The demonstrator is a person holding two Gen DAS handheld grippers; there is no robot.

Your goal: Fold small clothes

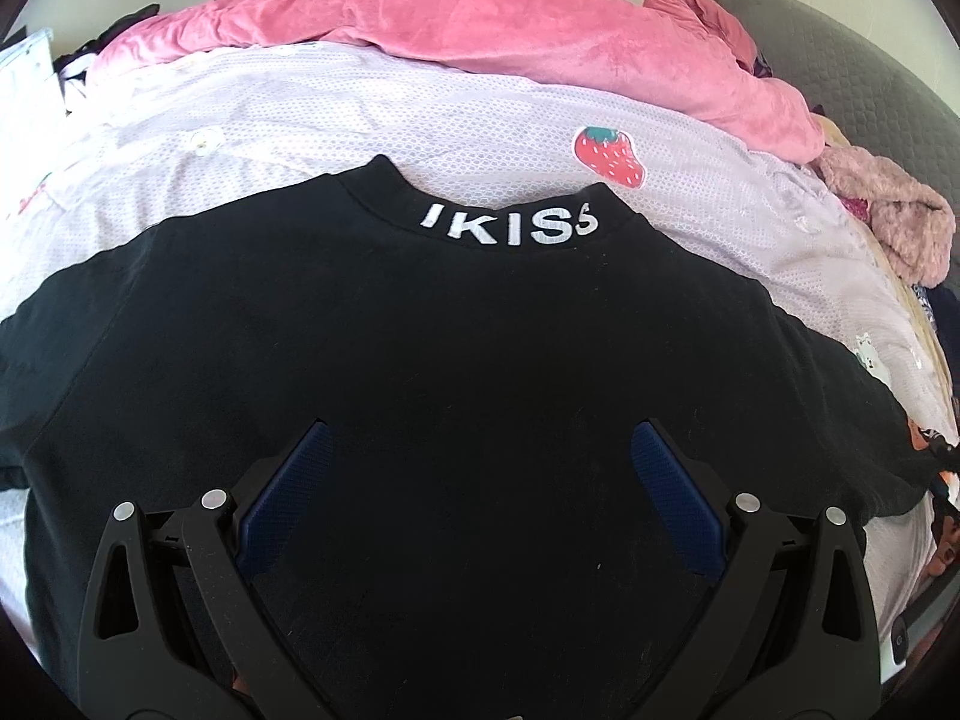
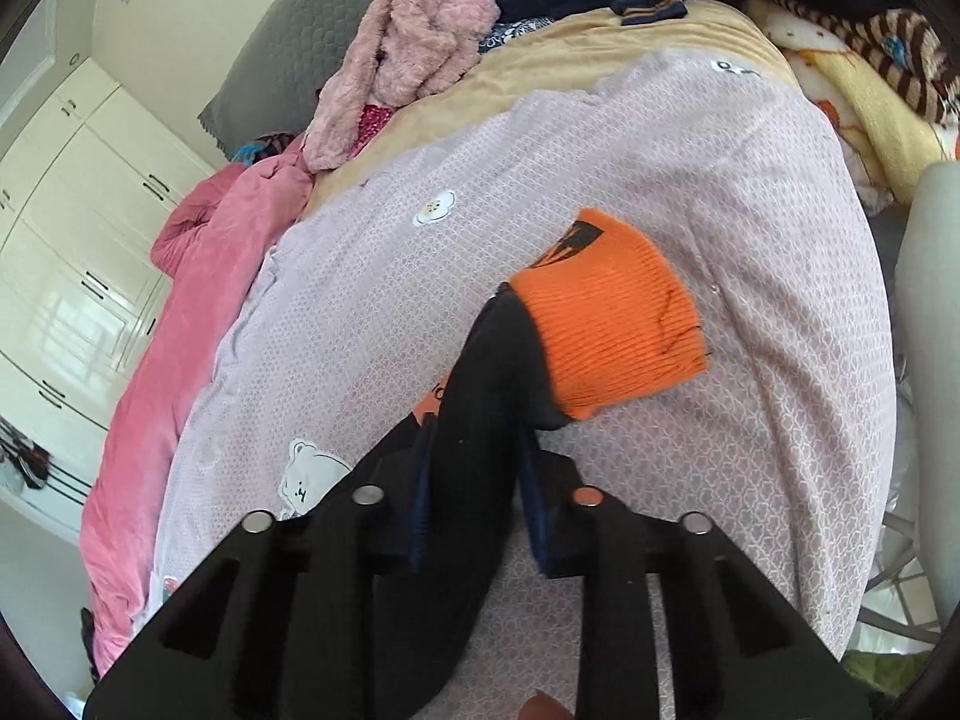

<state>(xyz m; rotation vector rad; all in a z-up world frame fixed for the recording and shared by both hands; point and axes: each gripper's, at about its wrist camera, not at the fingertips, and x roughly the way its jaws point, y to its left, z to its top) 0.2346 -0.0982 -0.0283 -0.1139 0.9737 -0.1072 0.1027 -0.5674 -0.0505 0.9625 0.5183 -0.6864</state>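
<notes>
I pinch the black sleeve [image 2: 480,396] just behind its orange cuff [image 2: 618,318] in my right gripper [image 2: 474,480] to fold it inward, while my left gripper [image 1: 480,474] hovers wide open and empty over the black top [image 1: 420,324] lying flat on the lilac quilt [image 1: 360,114].

Your black top [image 1: 420,360] lies spread flat on the lilac quilted bedcover [image 1: 420,114], neckline away from you, with white "IKISS" lettering across its collar. One black sleeve [image 2: 480,408] ends in a ribbed orange cuff [image 2: 618,324] and stretches out over the bedcover, pinched in the right hand-held gripper [image 2: 474,492].
</notes>
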